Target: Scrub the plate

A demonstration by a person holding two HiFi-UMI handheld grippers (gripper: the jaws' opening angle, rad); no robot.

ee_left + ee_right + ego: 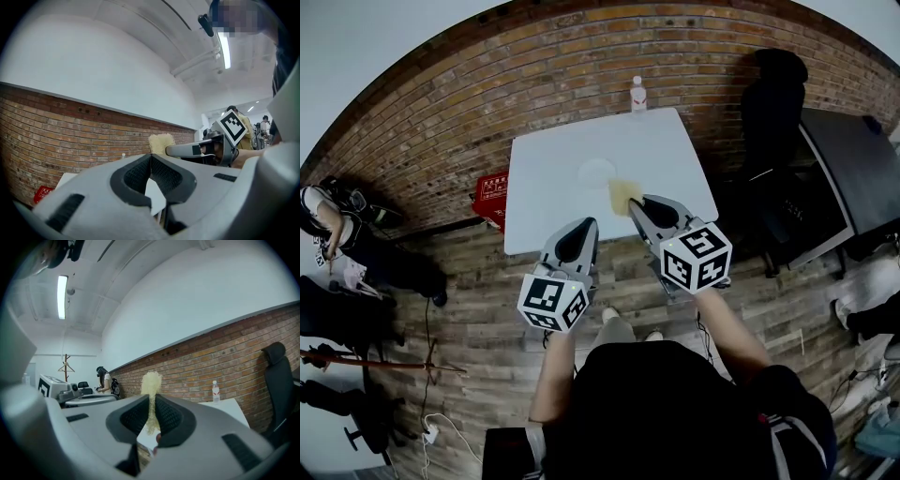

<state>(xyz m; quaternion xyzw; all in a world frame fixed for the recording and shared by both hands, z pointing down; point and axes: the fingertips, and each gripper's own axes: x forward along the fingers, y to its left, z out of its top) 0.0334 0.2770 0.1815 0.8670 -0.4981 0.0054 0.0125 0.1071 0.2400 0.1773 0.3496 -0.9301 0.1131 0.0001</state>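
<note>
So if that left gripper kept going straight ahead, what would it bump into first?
Probably the brick wall. The left gripper, shut and empty, points level, higher than the white table; the bottle stands left of its line. Depth is unclear.

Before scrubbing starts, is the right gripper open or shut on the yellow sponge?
Shut: the right gripper pinches the yellow sponge, jaws closed on it.

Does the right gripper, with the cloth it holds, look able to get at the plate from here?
Probably yes. The right gripper, shut on the yellow cloth, holds it beside the plate on the table; nothing lies between them, and the shut left gripper sits back near the table's edge.
</note>
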